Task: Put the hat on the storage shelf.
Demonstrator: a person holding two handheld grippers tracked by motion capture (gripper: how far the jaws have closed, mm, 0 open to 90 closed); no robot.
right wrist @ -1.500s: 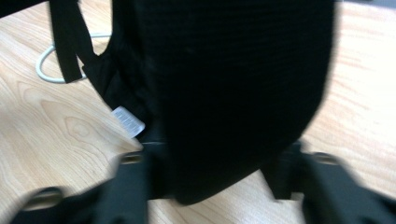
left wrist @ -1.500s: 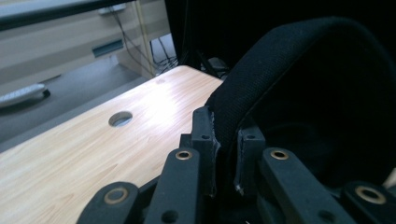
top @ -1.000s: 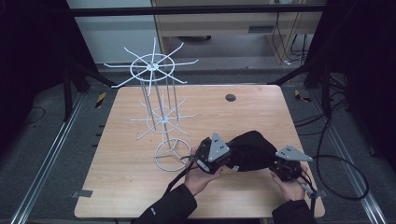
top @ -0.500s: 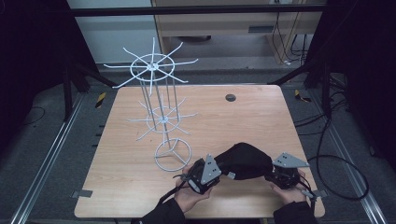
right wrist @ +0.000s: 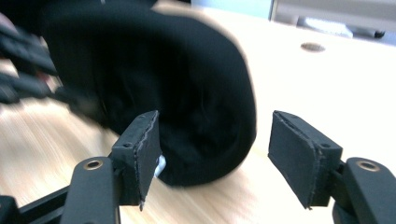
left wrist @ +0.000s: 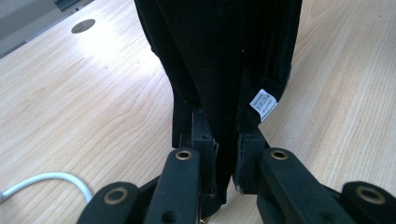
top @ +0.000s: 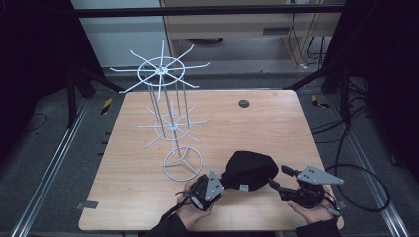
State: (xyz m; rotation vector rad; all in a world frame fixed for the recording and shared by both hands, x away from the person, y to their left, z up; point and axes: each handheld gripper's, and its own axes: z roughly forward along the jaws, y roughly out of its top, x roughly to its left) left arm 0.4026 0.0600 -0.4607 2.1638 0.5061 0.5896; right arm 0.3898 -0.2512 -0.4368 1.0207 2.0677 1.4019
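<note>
The only printed thing is a small white sewn-in label (left wrist: 262,104) on the hem of the black knitted fabric cap (left wrist: 224,56), seen in the left gripper view just above the jaws that pinch the cloth. It carries a few lines of dark print, but they are too small and too blurred to read. The same label (top: 242,187) shows in the high view as a pale speck, also not readable.

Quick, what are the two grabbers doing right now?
Left gripper: shut on the black cap.
Right gripper: open, jaws have just been opening, nothing pressed between them.
</note>
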